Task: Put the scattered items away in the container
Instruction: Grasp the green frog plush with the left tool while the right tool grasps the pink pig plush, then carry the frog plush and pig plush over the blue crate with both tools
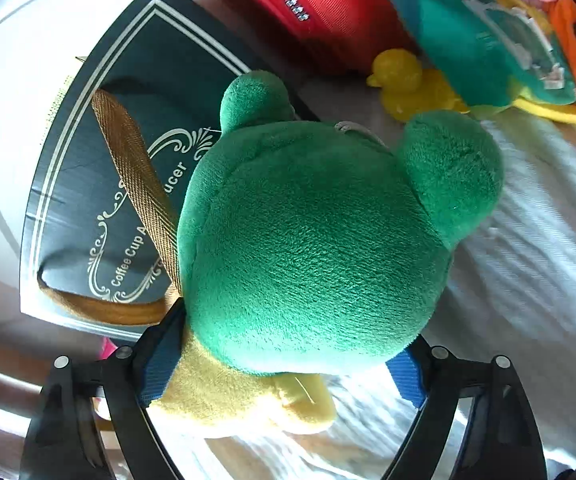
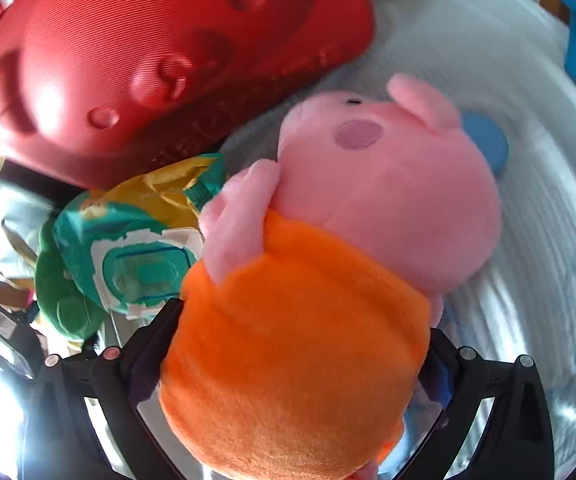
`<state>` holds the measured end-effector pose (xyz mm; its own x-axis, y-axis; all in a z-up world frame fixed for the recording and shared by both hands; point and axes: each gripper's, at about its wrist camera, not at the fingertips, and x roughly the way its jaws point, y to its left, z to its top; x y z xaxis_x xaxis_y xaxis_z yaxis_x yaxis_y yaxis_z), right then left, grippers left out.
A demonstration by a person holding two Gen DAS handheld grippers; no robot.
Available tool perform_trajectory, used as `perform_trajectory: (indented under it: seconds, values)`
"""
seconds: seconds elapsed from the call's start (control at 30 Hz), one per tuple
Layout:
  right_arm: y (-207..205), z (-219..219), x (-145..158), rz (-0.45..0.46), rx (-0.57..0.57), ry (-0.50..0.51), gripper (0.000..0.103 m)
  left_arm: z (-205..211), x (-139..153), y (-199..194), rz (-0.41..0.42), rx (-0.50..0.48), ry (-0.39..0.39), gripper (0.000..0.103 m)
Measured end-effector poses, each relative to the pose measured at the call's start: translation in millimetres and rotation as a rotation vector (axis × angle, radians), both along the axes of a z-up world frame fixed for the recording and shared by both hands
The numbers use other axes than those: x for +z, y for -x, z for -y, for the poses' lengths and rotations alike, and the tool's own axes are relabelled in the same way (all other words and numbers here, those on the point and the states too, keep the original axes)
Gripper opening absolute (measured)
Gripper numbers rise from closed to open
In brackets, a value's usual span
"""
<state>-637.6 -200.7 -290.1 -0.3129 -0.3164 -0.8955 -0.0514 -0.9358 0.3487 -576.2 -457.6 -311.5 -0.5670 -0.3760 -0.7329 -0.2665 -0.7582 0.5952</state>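
My left gripper (image 1: 283, 364) is shut on a green and yellow plush frog (image 1: 312, 240), seen from behind, held above a white bedcover (image 1: 528, 240). My right gripper (image 2: 292, 356) is shut on a pink plush pig in an orange dress (image 2: 328, 280). A red ribbed hard case (image 2: 135, 60) lies just beyond both toys; it also shows in the left wrist view (image 1: 312, 0). The frog also shows at the lower left of the right wrist view (image 2: 63, 300).
A dark "Coffee Cup And Saucer" box (image 1: 127, 152) with a gold strap lies left of the frog. A yellow toy duck (image 1: 400, 76) and a teal wipes pack (image 1: 488, 40) lie by the red case. The pack also shows in the right wrist view (image 2: 135, 256).
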Motion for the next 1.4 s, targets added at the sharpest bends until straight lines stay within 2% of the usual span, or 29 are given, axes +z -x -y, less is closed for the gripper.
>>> perform_trajectory:
  seconds: [0.07,0.33,0.5,0.6,0.73,0.8,0.9,1.07,1.23,1.4]
  values:
    - [-6.7,-1.6,4.5,-0.027,0.023,-0.011,0.092,-11.9,7.4,-14.8,0.004,-0.006,-0.042,0.085]
    - [-43.2,-1.0,35.1,-0.136,0.175,-0.141,0.088,-46.7,46.5,-53.6,0.076,0.044,-0.267,0.080]
    - [-71.6,-6.9,52.1,-0.156,0.248,-0.182,0.087,-64.1,67.4,-73.0,0.103,0.097,-0.401,0.078]
    - [-94.6,-9.7,54.9,-0.173,0.271,-0.193,0.086,-78.2,59.6,-95.0,0.091,0.116,-0.455,0.077]
    - [-131.9,-19.3,63.6,-0.194,0.303,-0.195,0.086,-61.0,61.1,-114.8,0.069,0.182,-0.537,0.074]
    - [-146.8,-29.0,71.1,-0.208,0.316,-0.189,0.086,-64.0,66.6,-134.6,0.043,0.205,-0.580,0.073]
    - [-186.3,-19.8,70.0,-0.255,0.334,-0.187,0.085,-76.8,87.9,-175.9,0.000,0.225,-0.621,0.073]
    - [-229.0,-15.9,108.3,-0.363,0.345,-0.190,0.085,-83.5,137.7,-218.2,-0.111,0.260,-0.670,0.072]
    - [-278.7,-26.9,160.3,-0.487,0.338,-0.223,0.085,-101.1,190.6,-257.3,-0.238,0.245,-0.659,0.073]
    - [-320.3,-42.0,196.5,-0.581,0.302,-0.251,0.085,-116.6,222.5,-289.0,-0.288,0.229,-0.682,0.073]
